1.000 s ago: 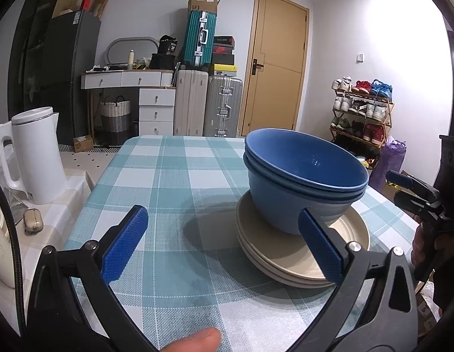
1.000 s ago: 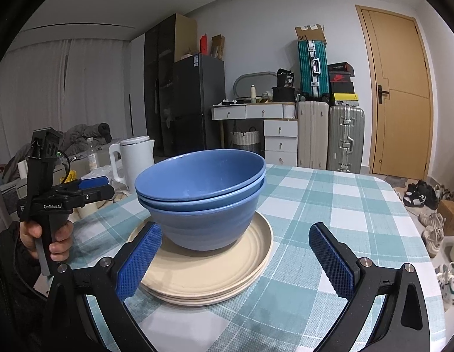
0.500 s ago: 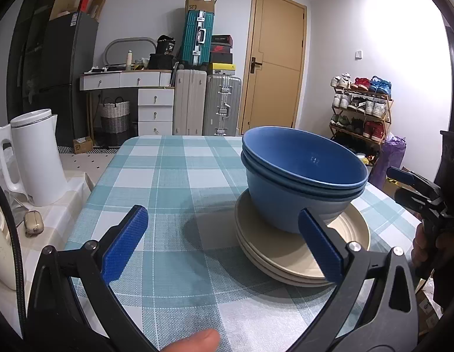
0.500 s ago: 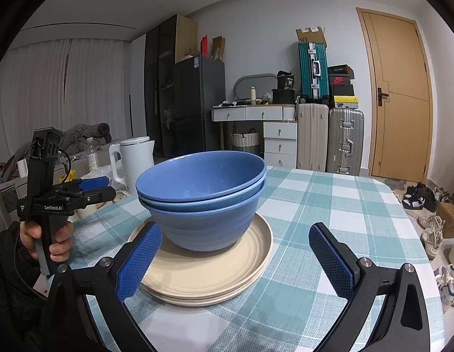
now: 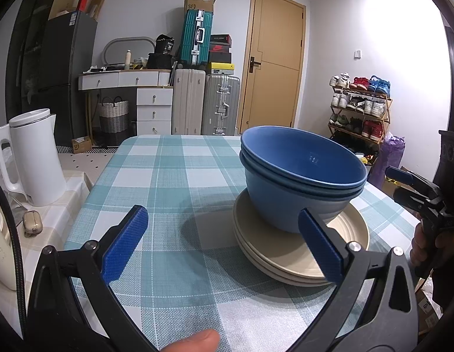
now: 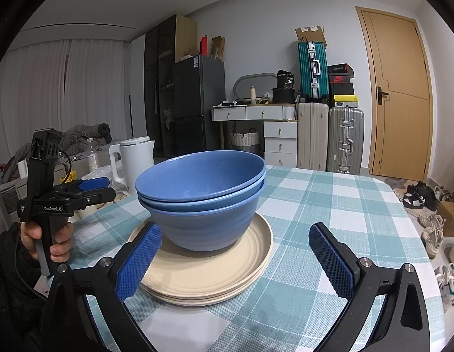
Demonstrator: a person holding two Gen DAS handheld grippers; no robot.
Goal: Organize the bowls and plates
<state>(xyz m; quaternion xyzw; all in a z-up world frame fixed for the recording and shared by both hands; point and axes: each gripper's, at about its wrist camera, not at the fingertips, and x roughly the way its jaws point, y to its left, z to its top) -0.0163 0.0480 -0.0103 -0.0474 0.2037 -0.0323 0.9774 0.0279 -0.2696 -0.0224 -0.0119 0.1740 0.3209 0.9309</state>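
Observation:
Three nested blue bowls (image 5: 300,182) (image 6: 203,202) stand on a stack of cream plates (image 5: 297,252) (image 6: 209,275) on the checked table (image 5: 168,176) (image 6: 329,202). My left gripper (image 5: 224,243) is open near the table's front edge, its right finger close beside the plates and nothing between the fingers. My right gripper (image 6: 235,258) is open too, its left finger just in front of the plate stack's rim, empty. Each gripper shows in the other's view, held by a hand: the right one (image 5: 408,187) at the right edge, the left one (image 6: 89,190) at the left.
A white kettle (image 5: 30,158) (image 6: 133,161) stands on a side surface left of the table, with a small case (image 5: 32,226) by it. Suitcases (image 5: 206,102), drawers and a door line the far wall. A shoe rack (image 5: 359,102) stands to the right.
Both grippers shifted only slightly; the bowls and plates stay put. Both stay open.

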